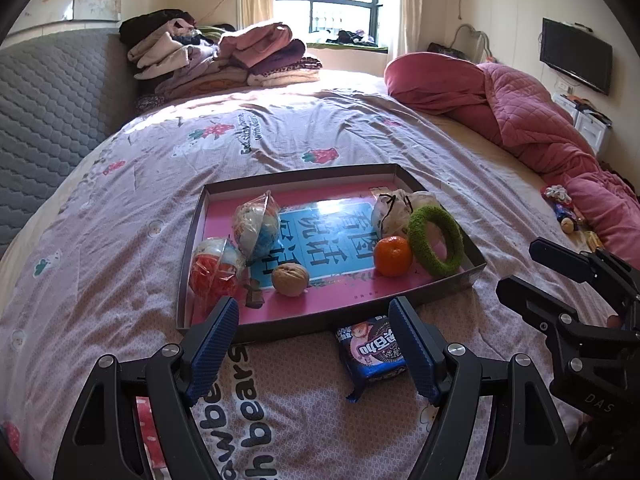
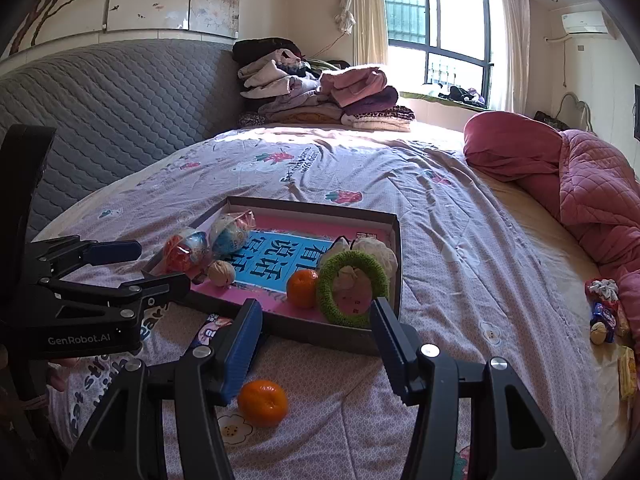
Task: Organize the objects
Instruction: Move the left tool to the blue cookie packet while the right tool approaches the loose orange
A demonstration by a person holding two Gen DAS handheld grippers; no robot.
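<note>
Left claw [image 1: 314, 346]: spread wide, nothing between its blue pads; low centre of the left wrist view, over the bedspread just before the tray's near wall. It also shows at left in the right wrist view.
Right claw [image 2: 316, 346]: spread, pinching nothing; low centre of the right wrist view, before the tray's near right corner.
Tray [image 1: 280, 326]: shallow dark-walled cardboard box with a pink floor and a blue panel of printed characters, lying on the bed [image 1: 160, 200] at mid frame.
Loose tangerine [image 2: 263, 403]: outside the tray, on the bedspread low in the right wrist view, just beside the right claw's left-hand pad; whether they touch I cannot tell.
Biscuit packet [image 1: 374, 354]: dark blue and pink, outside the tray, lying against its near wall, partly hidden by the left claw's right-hand pad.
In the tray, left side: two wrapped toy balls [image 1: 216, 272], one red-orange, one bluish, side by side; a walnut [image 1: 290, 279] just right of them.
In the tray, right side: a tangerine [image 1: 393, 256] next to a green fuzzy ring [image 1: 435, 240] standing tilted at the right wall, and a white drawstring pouch [image 1: 390, 210] behind both.
Far right edge of the bed: small snack packets [image 2: 606, 316] beside the pink quilt [image 1: 520, 108].
Upper frame: folded clothes [image 1: 224, 56] piled at the bed's far end, below the window.
</note>
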